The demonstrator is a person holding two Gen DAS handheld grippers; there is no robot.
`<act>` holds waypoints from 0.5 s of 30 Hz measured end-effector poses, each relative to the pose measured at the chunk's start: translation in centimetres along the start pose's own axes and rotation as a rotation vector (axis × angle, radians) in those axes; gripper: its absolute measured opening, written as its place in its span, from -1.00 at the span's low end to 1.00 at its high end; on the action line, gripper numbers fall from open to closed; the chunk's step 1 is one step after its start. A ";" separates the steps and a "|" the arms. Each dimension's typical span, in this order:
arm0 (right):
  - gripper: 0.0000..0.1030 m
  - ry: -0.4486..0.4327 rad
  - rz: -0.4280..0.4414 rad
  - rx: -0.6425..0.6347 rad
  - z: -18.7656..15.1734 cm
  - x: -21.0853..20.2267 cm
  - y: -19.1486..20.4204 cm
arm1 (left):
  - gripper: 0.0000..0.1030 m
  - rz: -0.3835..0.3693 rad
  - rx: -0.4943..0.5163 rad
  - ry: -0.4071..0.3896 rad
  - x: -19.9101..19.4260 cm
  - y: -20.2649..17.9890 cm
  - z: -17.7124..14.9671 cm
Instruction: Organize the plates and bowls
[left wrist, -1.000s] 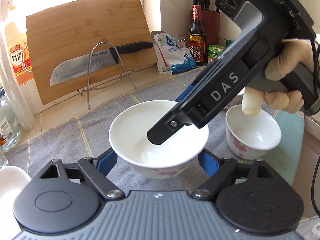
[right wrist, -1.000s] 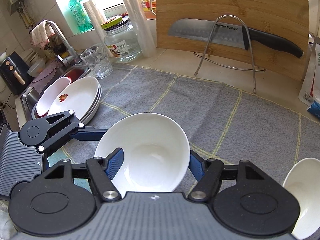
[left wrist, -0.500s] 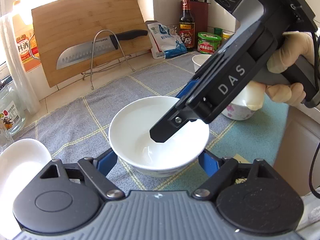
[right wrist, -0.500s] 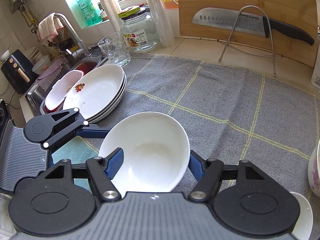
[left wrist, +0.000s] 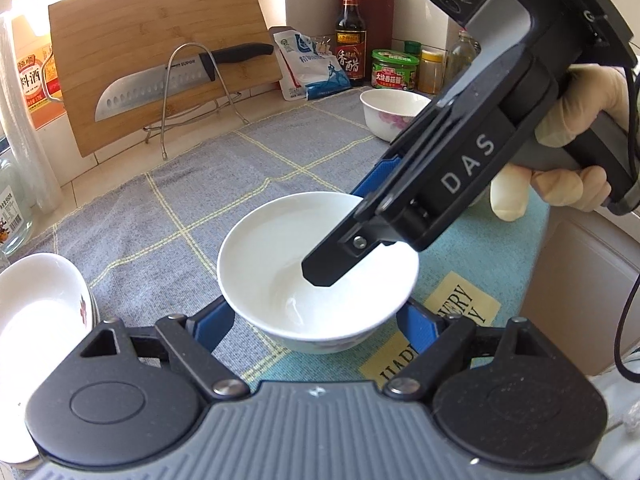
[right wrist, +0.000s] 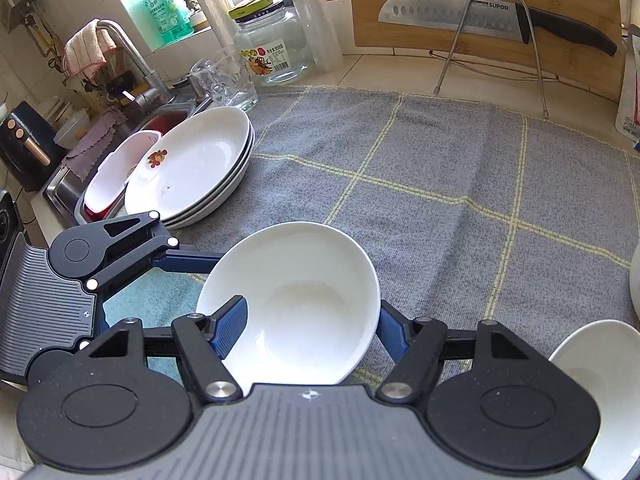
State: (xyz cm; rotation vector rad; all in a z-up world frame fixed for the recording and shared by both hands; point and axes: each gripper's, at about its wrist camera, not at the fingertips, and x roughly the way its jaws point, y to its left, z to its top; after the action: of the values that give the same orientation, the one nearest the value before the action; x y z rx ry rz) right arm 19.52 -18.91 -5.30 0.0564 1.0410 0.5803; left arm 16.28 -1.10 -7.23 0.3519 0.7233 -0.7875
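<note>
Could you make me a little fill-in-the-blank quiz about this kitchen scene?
1. One finger of the right gripper sits ____ the white bowl.
2. The knife rests against a wooden cutting ____.
3. The stacked plates sit on the cloth beside the kitchen ____.
Missing words: inside; board; sink.

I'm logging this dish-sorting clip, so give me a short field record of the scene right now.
held item: white bowl
left gripper: jaws press the bowl's outer sides
right gripper: one jaw inside the bowl, one outside
stack of plates: at the edge of the grey cloth
floral bowl: standing apart on the cloth
</note>
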 end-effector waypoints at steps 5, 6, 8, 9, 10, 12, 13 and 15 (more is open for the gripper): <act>0.45 0.003 -0.001 0.003 -0.1 0.2 0.1 | 0.70 -0.007 -0.002 0.008 0.1 0.1 -0.2; 0.45 0.004 -0.002 0.003 -0.2 0.2 0.1 | 0.70 -0.007 -0.001 0.009 0.2 0.1 -0.2; 0.45 0.005 -0.004 0.003 -0.2 0.3 0.1 | 0.70 -0.009 0.001 0.011 0.2 0.1 -0.2; 0.45 0.005 -0.003 0.003 -0.2 0.4 0.1 | 0.70 -0.010 0.001 0.012 0.2 0.2 -0.2; 0.45 0.006 -0.003 0.004 -0.2 0.5 0.1 | 0.70 -0.011 -0.001 0.015 0.2 0.2 -0.3; 0.45 0.007 -0.004 0.003 -0.2 0.6 0.1 | 0.70 -0.013 -0.001 0.021 0.4 0.3 -0.2; 0.45 0.005 -0.007 -0.001 -0.3 0.6 0.2 | 0.70 -0.012 0.001 0.019 0.4 0.3 -0.3; 0.46 0.004 -0.012 -0.003 -0.3 0.7 0.3 | 0.70 -0.014 0.004 0.017 0.4 0.4 -0.3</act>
State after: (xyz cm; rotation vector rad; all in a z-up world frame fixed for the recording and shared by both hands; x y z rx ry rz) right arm 19.38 -18.36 -5.89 0.0460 1.0434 0.5715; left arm 16.65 -0.92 -7.70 0.3581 0.7408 -0.8002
